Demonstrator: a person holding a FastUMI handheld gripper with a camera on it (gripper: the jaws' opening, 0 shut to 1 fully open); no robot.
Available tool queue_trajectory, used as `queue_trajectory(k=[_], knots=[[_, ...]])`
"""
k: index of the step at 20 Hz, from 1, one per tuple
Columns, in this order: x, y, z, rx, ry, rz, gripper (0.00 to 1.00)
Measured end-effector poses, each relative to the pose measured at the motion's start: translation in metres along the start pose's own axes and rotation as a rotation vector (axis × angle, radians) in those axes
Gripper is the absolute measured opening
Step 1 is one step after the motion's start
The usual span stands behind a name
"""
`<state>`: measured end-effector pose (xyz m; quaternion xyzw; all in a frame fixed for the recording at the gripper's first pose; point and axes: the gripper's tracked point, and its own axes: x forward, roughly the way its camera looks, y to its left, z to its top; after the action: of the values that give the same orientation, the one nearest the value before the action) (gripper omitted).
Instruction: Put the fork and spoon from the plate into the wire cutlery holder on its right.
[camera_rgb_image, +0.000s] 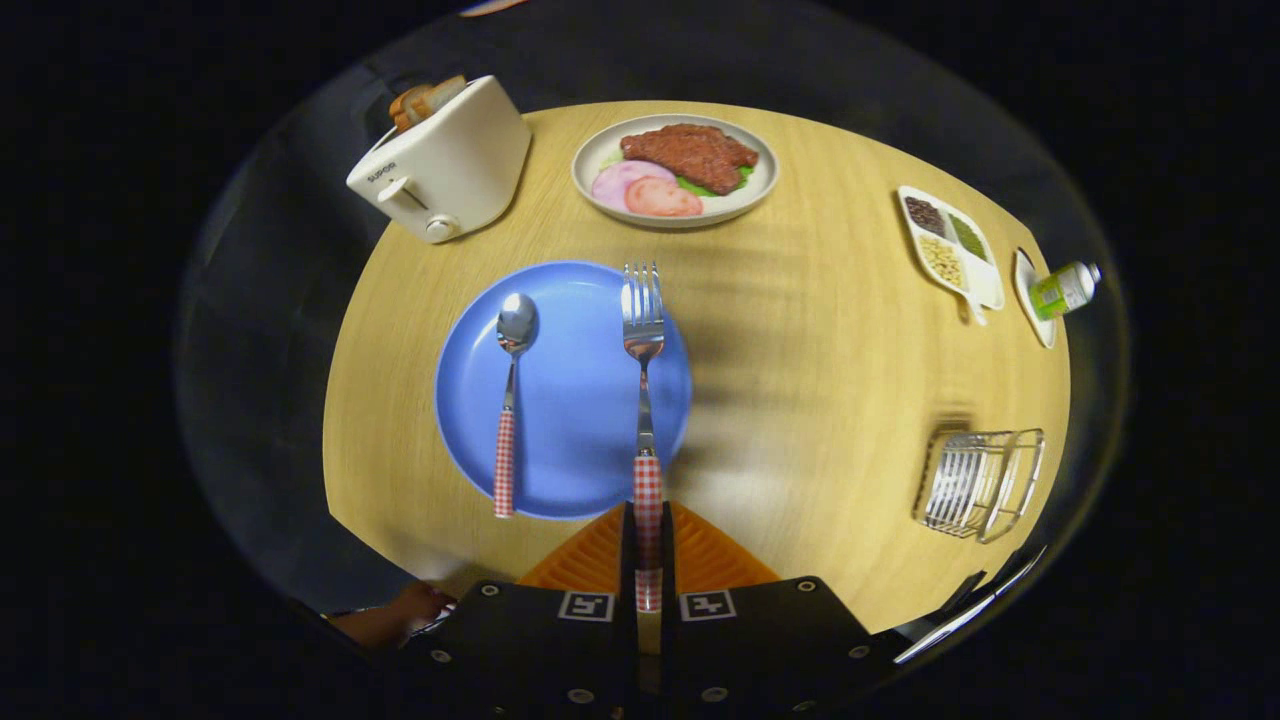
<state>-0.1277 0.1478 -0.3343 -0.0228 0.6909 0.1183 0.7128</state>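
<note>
Gripper (648, 545) is closed on the checked red-and-white handle of the steel fork (643, 330), both fingers pressing the handle from either side, near its end. The fork points straight ahead from the fingers, tines over the round blue plate (580, 400), toward its far edge on the right half; the handle sticks out past the near rim. I can't tell whether the fork is resting on the plate or raised a bit off it.

The steel spoon with matching red-checked handle (508, 400) lies on the left half of the same plate, roughly parallel to the fork, bowl toward the far side, handle end reaching just over the near rim. Spoon and fork are apart, not touching.

The silver wire cutlery holder (980, 483) stands on the round light wood table (830, 400), well to the right of the plate, with nothing visible in it.

Beyond the blue plate: a white plate with a slab of brown meat, pink slices and green leaf (676, 170). Left of that sits a cream toaster with bread slices in the slots (440, 165). Far right edge of the table: a white divided dish with dark, green and pale grains (950, 245), and next to it a small green-labelled bottle lying on a little white dish (1062, 290).

A person's hand (400, 612) shows low beside the gripper body, left side.
</note>
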Motion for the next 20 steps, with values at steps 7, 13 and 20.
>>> queue_trajectory(k=[7, 13, 20], knots=[[-0.076, -0.126, -0.024, 0.047, -0.038, -0.157, 0.09], [-0.103, -0.196, -0.059, 0.082, 0.012, -0.220, 0.10], [-0.094, -0.226, -0.090, 0.062, 0.183, -0.183, 0.09]])
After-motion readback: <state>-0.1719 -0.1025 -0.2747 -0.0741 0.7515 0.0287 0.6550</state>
